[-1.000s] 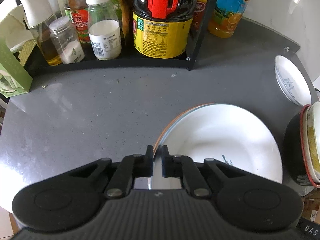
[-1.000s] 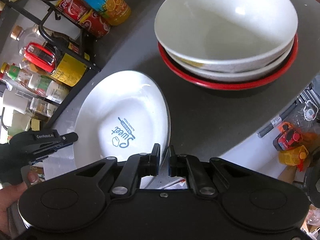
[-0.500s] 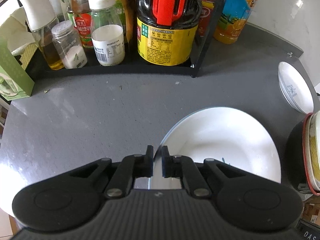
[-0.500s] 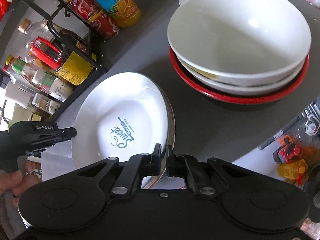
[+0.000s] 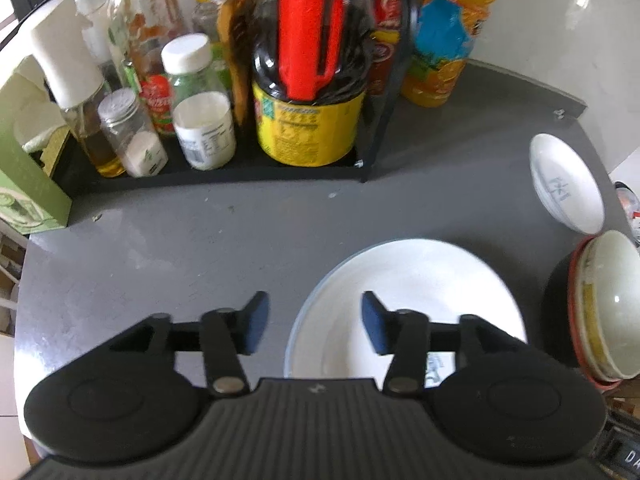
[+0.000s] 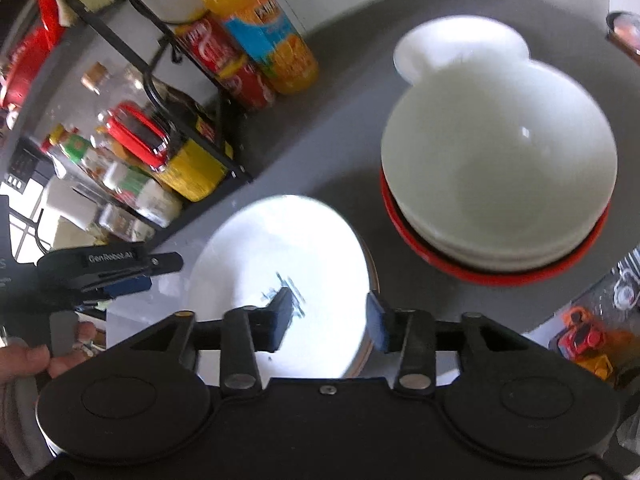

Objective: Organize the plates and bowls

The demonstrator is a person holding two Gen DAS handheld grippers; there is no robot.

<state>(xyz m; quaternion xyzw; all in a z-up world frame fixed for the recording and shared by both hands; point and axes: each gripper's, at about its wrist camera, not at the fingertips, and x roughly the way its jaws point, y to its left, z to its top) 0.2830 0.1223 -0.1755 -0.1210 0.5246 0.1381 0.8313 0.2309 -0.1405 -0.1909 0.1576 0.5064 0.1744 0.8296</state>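
Grey countertop [image 5: 168, 248] bears a white printed plate [image 6: 280, 248]; both hand-held grippers have just spread, gripping nothing.

The blue words on the white plate [image 6: 280, 264] are looking too blurry to read, and the right gripper [image 6: 328, 314] is hiding its near edge.

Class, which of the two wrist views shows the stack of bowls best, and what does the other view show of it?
The right wrist view: the stack of bowls is whole there, white bowls nested in a red one, seen from above. The left wrist view catches the stack only at its right edge, side-on and partly cut off.
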